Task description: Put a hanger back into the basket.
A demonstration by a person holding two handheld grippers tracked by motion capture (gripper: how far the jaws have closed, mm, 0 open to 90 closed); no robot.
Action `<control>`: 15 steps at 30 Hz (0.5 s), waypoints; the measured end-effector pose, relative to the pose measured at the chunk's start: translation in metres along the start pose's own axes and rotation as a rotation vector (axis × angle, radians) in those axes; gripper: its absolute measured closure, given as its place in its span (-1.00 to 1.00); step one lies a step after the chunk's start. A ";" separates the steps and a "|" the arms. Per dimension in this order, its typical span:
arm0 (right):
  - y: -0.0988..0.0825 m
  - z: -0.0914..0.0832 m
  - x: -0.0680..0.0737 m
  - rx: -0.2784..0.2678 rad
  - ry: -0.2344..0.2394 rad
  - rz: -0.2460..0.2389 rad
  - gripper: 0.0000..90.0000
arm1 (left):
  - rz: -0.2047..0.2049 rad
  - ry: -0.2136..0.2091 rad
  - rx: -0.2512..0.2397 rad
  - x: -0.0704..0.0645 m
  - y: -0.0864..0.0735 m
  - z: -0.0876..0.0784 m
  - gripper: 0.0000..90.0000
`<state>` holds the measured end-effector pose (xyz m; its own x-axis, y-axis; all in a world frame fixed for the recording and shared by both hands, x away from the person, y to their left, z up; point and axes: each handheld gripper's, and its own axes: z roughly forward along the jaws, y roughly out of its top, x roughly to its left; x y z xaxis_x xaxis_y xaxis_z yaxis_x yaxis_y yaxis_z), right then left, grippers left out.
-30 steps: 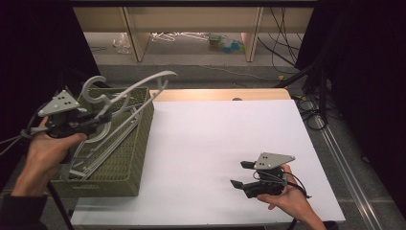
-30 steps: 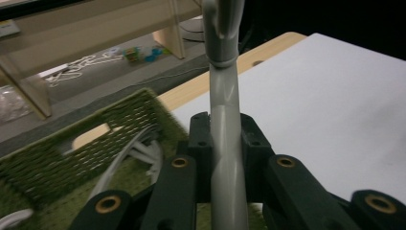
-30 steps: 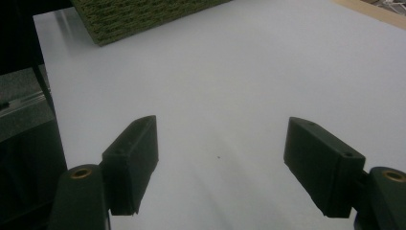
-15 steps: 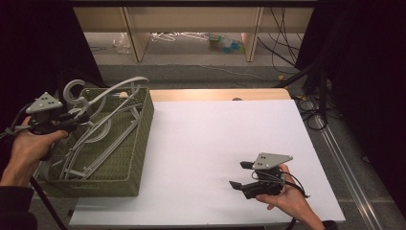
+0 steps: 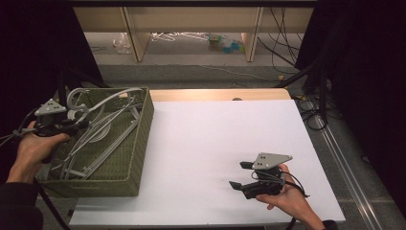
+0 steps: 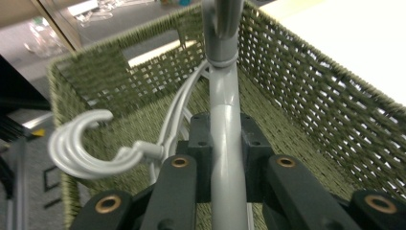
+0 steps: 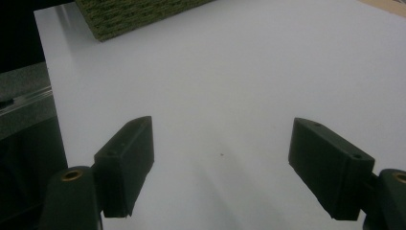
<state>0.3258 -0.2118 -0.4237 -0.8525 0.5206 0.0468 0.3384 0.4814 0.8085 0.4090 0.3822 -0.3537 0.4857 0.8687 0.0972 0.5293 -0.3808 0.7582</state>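
A green woven basket [image 5: 136, 143] stands at the table's left and holds several grey plastic hangers [image 5: 103, 139]. My left gripper [image 5: 76, 125] sits over the basket's left rim, shut on the neck of one grey hanger [image 6: 225, 139]. That hanger runs up between the jaws, its arm [image 5: 112, 97] arching over the basket. Other hanger hooks [image 6: 79, 151] curl beside it inside the basket [image 6: 306, 110]. My right gripper [image 5: 241, 175] rests low over the white table [image 5: 215, 139] at the front right, open, with bare tabletop [image 7: 220, 96] between its jaws.
The basket's near corner [image 7: 139, 14] lies far ahead of the right gripper. Beyond the table's far wooden edge [image 5: 215, 94] are a grey floor, shelf legs and loose hangers [image 5: 179, 36]. Cables [image 5: 311, 110] run along the right side.
My left gripper has carried the hanger left and down, from above the basket to its left rim, so the hanger now lies lower in the basket. The right gripper has stayed put.
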 end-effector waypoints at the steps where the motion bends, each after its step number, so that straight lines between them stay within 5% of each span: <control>1: 0.000 0.001 0.000 0.001 -0.001 -0.001 -0.45 | -0.004 -0.005 0.004 0.000 -0.001 0.002 0.75; 3: -0.001 0.001 -0.001 0.007 0.000 0.006 -0.46 | -0.006 -0.017 0.019 -0.002 -0.002 0.009 0.75; 5: -0.001 0.001 -0.001 0.010 0.001 0.009 -0.47 | -0.060 -0.024 -0.004 -0.009 -0.002 0.017 0.75; 6: -0.001 0.001 -0.001 0.012 0.002 0.008 -0.47 | -0.027 -0.032 0.037 -0.007 -0.002 0.017 0.75; 10: -0.001 0.001 0.000 0.004 0.003 0.004 -0.50 | -0.094 -0.033 0.041 -0.011 -0.007 0.032 0.75; 15: -0.001 0.001 -0.001 0.002 -0.001 0.009 -0.52 | -0.118 -0.034 0.114 -0.005 -0.020 0.047 0.74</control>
<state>0.3266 -0.2116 -0.4251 -0.8493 0.5253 0.0532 0.3463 0.4781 0.8072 0.4283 0.3703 -0.3992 0.4378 0.8990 -0.0111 0.6583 -0.3121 0.6850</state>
